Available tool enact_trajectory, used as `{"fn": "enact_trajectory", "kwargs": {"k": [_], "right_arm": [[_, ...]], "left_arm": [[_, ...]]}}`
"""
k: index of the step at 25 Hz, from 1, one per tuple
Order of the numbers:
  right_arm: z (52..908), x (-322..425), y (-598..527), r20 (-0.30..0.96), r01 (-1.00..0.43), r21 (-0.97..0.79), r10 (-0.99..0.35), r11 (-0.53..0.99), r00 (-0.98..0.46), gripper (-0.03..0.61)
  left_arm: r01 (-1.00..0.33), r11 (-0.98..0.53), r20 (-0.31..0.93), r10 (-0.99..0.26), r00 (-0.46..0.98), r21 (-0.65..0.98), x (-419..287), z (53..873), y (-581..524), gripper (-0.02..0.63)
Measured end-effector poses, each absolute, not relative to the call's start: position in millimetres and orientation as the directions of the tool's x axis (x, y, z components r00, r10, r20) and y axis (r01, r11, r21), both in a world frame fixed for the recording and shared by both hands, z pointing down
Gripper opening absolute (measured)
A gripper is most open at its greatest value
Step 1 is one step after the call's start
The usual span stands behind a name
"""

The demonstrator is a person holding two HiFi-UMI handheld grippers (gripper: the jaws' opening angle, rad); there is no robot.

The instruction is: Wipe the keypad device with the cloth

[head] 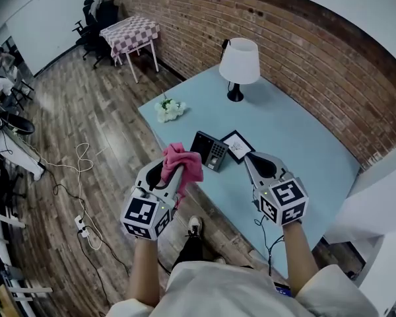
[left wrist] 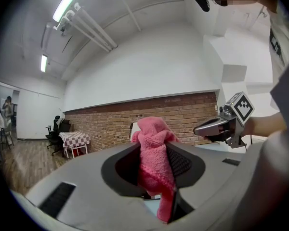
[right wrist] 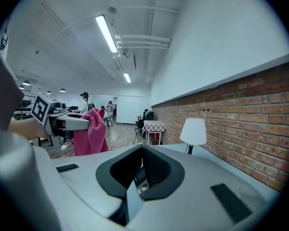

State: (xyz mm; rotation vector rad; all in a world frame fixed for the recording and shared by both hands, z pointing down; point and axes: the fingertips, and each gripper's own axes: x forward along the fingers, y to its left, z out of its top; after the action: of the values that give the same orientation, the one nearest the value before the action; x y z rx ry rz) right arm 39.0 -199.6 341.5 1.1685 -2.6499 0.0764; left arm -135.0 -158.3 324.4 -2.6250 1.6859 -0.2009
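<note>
My left gripper (head: 171, 170) has its jaws pinching the cloth (left wrist: 154, 150). It is pink, soft terry material, and it is bunched. One fold stands up above the tips and one tail hangs down between the ribbed black pads. The jaws of my right gripper (head: 250, 157) are pressed together at the tips and hold nothing.

The keypad device (head: 209, 149) lies on the desk (head: 297, 137), just past the left jaws and a little to their right, in front of the space between both grippers. It is a dark, flat, rectangular slab with small keys on one half. From above, the cloth comes close to its left edge, but I cannot tell if they touch.

Just beside the device, ahead of the right jaws, stands a small picture frame (head: 238, 145), black with a white card inside. The desk top is smooth and pale blue. Its near edge runs under the grippers, and the left gripper hangs partly over the wooden floor (head: 86, 104).

Farther ahead the desk is open. White flowers (head: 169, 109) sit at the left corner, and a lamp (head: 239, 63) with a white shade stands near the brick wall (head: 303, 51).
</note>
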Motion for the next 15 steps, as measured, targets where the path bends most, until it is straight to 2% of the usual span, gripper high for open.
{"fn": "enact_trajectory", "kwargs": {"k": [6, 15], "right_arm": [[375, 18, -258, 0.308, -0.732, 0.018, -0.7, 0.681, -0.644, 0.028], [453, -3, -319, 0.495, -0.714, -0.012, -0.616, 0.7, -0.612, 0.029]], "left_arm": [[-0.897, -0.437, 0.142, -0.894, 0.424, -0.072, -150, 352, -231, 0.158], [-0.874, -0.482, 0.235, -0.858, 0.457, -0.059, -152, 416, -328, 0.158]]}}
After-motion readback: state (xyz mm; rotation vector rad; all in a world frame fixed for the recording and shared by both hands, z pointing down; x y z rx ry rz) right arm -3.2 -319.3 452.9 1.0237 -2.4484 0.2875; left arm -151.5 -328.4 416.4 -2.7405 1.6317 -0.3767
